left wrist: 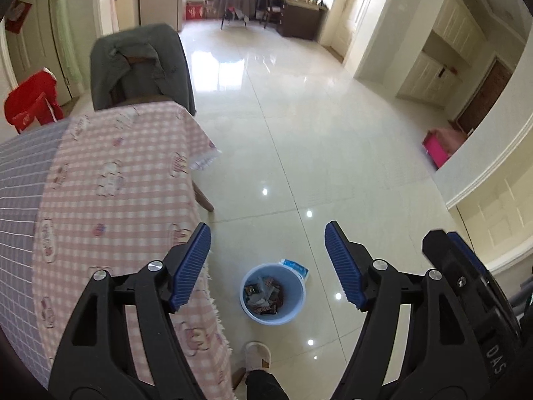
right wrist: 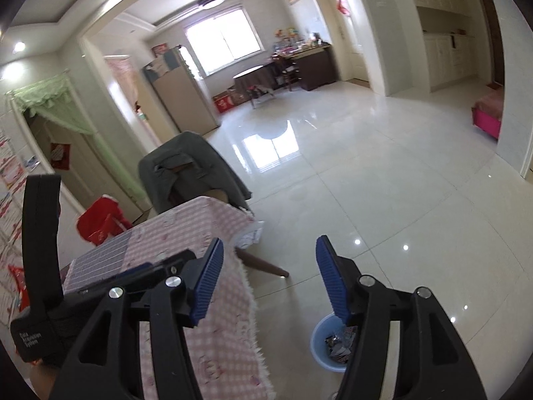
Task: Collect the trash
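Observation:
A light blue bin (left wrist: pixel 272 295) stands on the tiled floor beside the table, holding several crumpled wrappers (left wrist: pixel 264 296). A blue-and-white packet (left wrist: pixel 295 266) lies on the floor against the bin's far rim. My left gripper (left wrist: pixel 268 253) is open and empty, held high above the bin. My right gripper (right wrist: pixel 266 271) is open and empty, above the table's edge; the bin (right wrist: pixel 328 345) shows low between its fingers, partly hidden by the right finger (right wrist: pixel 333 283). The right gripper's body also shows at the right of the left wrist view.
A table with a pink checked cloth (left wrist: pixel 110 180) fills the left. A chair draped with a grey jacket (left wrist: pixel 140 66) stands at its far end. My slippered foot (left wrist: pixel 258 355) is near the bin. Glossy tiled floor (left wrist: pixel 316 116) stretches ahead. A pink box (left wrist: pixel 436 150) sits by the right wall.

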Motion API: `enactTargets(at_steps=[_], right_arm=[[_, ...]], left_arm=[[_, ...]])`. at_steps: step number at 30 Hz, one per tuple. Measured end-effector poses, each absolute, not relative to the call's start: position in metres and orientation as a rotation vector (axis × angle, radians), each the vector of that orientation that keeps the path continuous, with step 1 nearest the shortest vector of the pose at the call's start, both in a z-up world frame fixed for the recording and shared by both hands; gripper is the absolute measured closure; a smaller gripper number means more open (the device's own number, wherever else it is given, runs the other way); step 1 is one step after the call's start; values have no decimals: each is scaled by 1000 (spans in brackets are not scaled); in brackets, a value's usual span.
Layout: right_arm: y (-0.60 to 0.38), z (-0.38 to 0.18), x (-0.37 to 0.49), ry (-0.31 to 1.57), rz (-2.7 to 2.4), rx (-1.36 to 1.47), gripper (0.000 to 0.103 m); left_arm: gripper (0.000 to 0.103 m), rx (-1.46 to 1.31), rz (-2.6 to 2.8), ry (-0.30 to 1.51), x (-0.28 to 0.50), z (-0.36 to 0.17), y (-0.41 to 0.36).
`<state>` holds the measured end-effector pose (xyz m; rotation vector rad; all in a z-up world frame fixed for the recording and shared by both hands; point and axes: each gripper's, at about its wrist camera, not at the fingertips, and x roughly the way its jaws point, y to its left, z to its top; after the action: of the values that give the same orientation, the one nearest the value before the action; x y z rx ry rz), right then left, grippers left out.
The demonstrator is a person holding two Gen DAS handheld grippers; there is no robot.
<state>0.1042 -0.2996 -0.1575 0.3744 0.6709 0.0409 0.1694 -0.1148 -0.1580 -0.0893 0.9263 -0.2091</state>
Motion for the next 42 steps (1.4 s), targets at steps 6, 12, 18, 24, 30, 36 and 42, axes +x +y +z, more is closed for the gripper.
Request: enactTargets(at_steps=[6,12,18,24,30,36,42], right_arm=[[-252,-119,52,609,41,335,43],[-201,-91,1,555,16,324,40],[-161,-68,-31,530,4,285,36],[-138,-55,-49,534,-8,238,34],[-130,-44,-51,524,5,241,32],[-126,-37,-56,503,11,223,29],[-127,-30,-62,484,3,216,28]], left_arm=[[31,-41,-241,846,124,-122,-83],[30,-15,-283,781,78,-85,-39],[29,6,-277,738,45,-64,-5],[26,8,-237,717,26,-48,19],[23,11,-182,678,20,-33,34],[21,28,-182,656,13,-23,31],[20,34,-191,625,8,-12,27]])
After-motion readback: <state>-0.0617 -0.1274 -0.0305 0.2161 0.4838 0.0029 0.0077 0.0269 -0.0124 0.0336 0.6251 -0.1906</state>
